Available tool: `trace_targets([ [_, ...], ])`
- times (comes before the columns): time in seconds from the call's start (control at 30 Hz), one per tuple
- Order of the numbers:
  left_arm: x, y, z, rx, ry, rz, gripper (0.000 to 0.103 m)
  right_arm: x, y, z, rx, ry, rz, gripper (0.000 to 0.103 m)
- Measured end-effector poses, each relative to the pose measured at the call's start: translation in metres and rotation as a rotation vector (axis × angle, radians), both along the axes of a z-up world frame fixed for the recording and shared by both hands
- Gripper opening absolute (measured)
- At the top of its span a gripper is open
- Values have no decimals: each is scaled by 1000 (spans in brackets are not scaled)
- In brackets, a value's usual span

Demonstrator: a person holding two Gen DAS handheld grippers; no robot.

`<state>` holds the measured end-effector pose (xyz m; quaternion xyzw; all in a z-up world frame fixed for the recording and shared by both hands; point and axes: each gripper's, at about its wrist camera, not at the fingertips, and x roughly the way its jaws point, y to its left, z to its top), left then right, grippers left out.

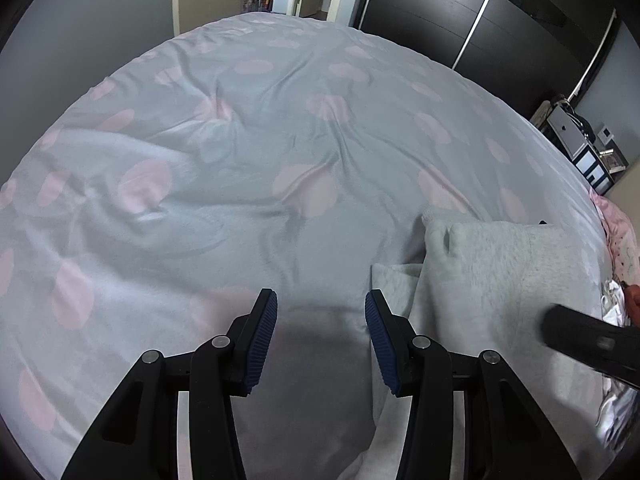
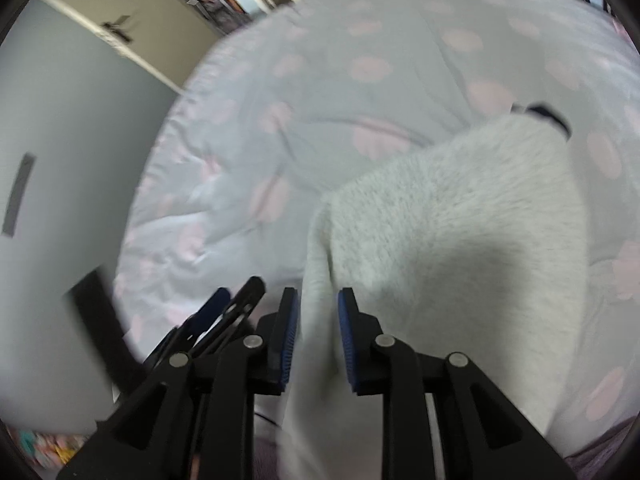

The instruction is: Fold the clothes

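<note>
Left fingers point(image 1: 276, 320) apart, empty, right fingers point(image 2: 344, 320) straddling grey garment point(image 2: 460, 216), dotted bedspread point(image 1: 280, 100) beneath.

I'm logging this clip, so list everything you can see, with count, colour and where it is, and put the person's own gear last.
grey garment: one, light heathered grey, on the bed's near right part, a fold between the right claw's fingers
bedspread: one, pale grey with pink dots, wrinkled, covering the bed
wardrobe: one, dark, beyond the bed's far side
pink fabric: count unclear, at the bed's right edge
left claw: one, black with blue pads, open over the bedspread beside the garment
right claw: one, black with blue pads, straddling the garment fold; grip unclear
</note>
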<state>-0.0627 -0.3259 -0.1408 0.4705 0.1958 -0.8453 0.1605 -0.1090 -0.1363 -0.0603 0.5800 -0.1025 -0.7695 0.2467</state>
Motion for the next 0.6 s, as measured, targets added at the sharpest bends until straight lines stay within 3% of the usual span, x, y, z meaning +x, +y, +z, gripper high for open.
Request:
trace_targets([
  [0.13, 16, -4, 12, 20, 36, 24, 48, 29, 44, 32, -5, 114, -14, 21],
  [0.27, 35, -1, 22, 120, 103, -1, 48, 50, 99, 28, 54, 147, -67, 21],
  [0.4, 50, 16, 32, 216, 156, -71, 48, 69, 154, 3, 160, 166, -141, 21],
  [0.6, 66, 73, 51, 136, 159, -250, 48, 90, 205, -40, 196, 90, -171, 21],
])
